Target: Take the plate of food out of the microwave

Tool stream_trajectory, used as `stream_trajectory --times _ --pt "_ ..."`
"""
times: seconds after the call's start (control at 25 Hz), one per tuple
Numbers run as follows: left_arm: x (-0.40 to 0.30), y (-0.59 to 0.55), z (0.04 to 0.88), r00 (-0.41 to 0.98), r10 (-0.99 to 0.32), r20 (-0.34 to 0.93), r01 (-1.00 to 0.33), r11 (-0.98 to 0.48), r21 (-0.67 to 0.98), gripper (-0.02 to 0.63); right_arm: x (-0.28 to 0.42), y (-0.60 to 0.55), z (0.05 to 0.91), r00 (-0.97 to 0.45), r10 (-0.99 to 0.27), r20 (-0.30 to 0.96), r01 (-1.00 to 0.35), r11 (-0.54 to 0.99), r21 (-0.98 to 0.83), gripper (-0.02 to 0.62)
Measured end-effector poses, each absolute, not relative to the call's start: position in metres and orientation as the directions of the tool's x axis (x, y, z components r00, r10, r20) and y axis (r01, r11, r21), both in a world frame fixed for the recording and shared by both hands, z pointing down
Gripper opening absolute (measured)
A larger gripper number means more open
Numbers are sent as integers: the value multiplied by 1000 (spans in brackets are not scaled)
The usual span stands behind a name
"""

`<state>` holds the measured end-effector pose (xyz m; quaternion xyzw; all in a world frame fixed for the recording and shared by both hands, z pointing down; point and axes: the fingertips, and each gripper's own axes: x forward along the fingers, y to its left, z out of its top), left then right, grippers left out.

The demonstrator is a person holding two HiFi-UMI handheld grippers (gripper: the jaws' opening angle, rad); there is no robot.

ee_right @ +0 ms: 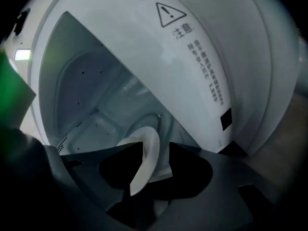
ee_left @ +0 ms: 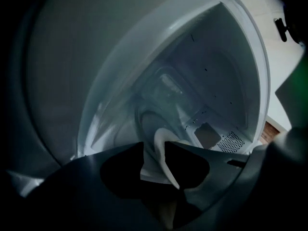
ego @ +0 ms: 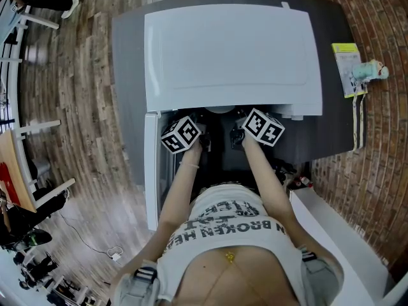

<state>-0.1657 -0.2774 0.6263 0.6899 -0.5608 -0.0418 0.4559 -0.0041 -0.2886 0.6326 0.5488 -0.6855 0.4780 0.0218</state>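
Observation:
The white microwave [ego: 233, 56] stands on a grey counter [ego: 127, 75], its door [ego: 151, 171] swung open to the left. Both grippers reach into its cavity, their fingertips hidden under its top in the head view. The white plate [ee_left: 161, 146] is seen edge-on. Its rim lies between the jaws of my left gripper [ee_left: 155, 150], close to the right jaw with a gap on the left. The plate [ee_right: 149, 153] also passes between the jaws of my right gripper [ee_right: 156, 150], near the left jaw with a gap on the right. Both grippers are open. No food shows from here.
The cavity's back wall has a perforated vent [ee_left: 231, 141]. A warning label [ee_right: 192, 47] marks the microwave's outer shell. A white bench [ego: 331, 228] stands at the right on brick floor. A yellow-green item [ego: 347, 69] lies beyond the counter's right edge.

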Motion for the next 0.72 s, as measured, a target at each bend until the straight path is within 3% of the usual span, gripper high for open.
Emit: stream_trajectory --times 0.32,0.48,0.72 --pt "-159 -281 628 388 -820 420 -685 49 727 120 -10 -298 630 -435 -717 545 -742 -57 -668 150" --pt "-160 -281 631 382 -816 435 -694 58 718 82 -5 -296 635 -431 -714 552 -744 -66 -665 68" --pt "-156 -278 630 401 -804 439 -690 51 722 54 -4 -296 634 -448 -711 542 -711 -85 -698 48"
